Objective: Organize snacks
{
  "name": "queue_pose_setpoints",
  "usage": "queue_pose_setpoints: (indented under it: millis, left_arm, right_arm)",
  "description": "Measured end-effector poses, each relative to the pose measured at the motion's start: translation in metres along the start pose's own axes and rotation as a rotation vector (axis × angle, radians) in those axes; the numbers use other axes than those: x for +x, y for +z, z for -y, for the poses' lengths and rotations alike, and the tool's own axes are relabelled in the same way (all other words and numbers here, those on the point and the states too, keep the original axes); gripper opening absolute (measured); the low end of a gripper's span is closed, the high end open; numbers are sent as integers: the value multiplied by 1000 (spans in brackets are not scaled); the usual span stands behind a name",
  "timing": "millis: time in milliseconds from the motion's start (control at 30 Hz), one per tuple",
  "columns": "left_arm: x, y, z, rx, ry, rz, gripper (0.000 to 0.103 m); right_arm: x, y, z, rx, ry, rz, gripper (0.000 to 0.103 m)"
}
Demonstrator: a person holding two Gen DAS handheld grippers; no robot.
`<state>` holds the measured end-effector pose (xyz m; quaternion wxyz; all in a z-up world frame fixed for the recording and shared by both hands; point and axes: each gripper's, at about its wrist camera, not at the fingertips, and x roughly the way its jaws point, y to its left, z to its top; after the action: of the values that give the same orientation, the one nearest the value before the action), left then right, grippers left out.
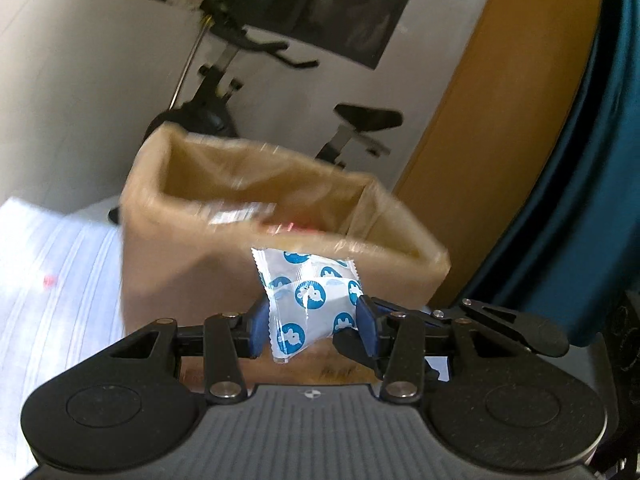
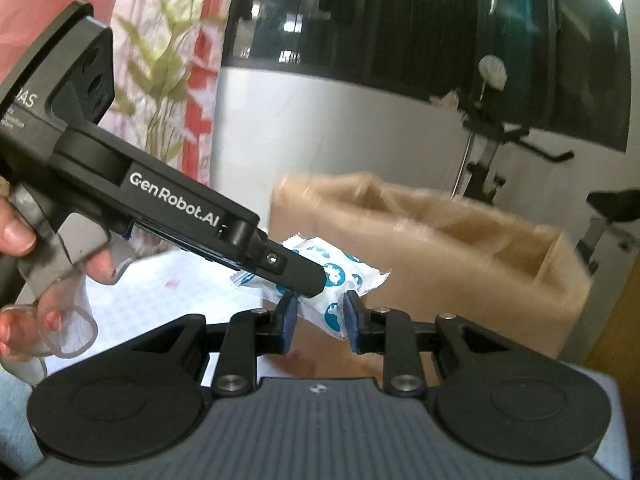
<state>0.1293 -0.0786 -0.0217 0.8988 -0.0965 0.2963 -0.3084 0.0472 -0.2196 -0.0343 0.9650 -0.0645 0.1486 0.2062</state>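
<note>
A white snack packet [image 1: 310, 304] printed with blue round marks sits between the blue pads of my left gripper [image 1: 312, 316], which is shut on it. In the right wrist view the same white and blue packet [image 2: 332, 300] is pinched low down by my right gripper [image 2: 320, 320], also shut on it. The left gripper's black finger [image 2: 296, 272] lies across the packet's top there. Whether it is one packet or two pressed together, I cannot tell. An open brown cardboard box [image 1: 180, 264], lined with clear plastic, stands just behind, with red wrappers [image 1: 296, 227] inside.
A person's hand [image 2: 18, 236] holds the left gripper's handle. White striped cloth [image 1: 52, 280] covers the surface left of the box [image 2: 460, 280]. An exercise bike [image 1: 216, 92] stands behind, a wooden panel [image 1: 500, 120] and a teal curtain [image 1: 580, 200] to the right.
</note>
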Motion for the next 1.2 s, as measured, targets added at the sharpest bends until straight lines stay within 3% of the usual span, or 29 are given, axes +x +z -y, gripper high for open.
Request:
queue_pose_setpoints:
  millis: [167,367,700,933,1033,1133,1200]
  left_arm:
    - [22,41,8,-4,-51,-23,47]
    - [49,69,27,87,-26,-32,47]
    - [89,70,8,33,-3,-91,47]
    - [83,68,1,61,102,-71,63]
    - [72,70,-2,81,141,-51,72]
    - [56,70,0,114,176,-27,82]
    - [46,71,4,143,216,-6,87]
  right_arm:
    - [6,29,34,29,-25,25,28]
    - [21,52,64,36,-53,11,27]
    - [54,51,99,121,-82,-72,27]
    - [58,43,102,128,-81,-110,29]
    - [56,42,110,158,-108,-127,34]
    - [48,42,115,210,-140,-130,52]
    - [40,43,116,242,-150,-122,69]
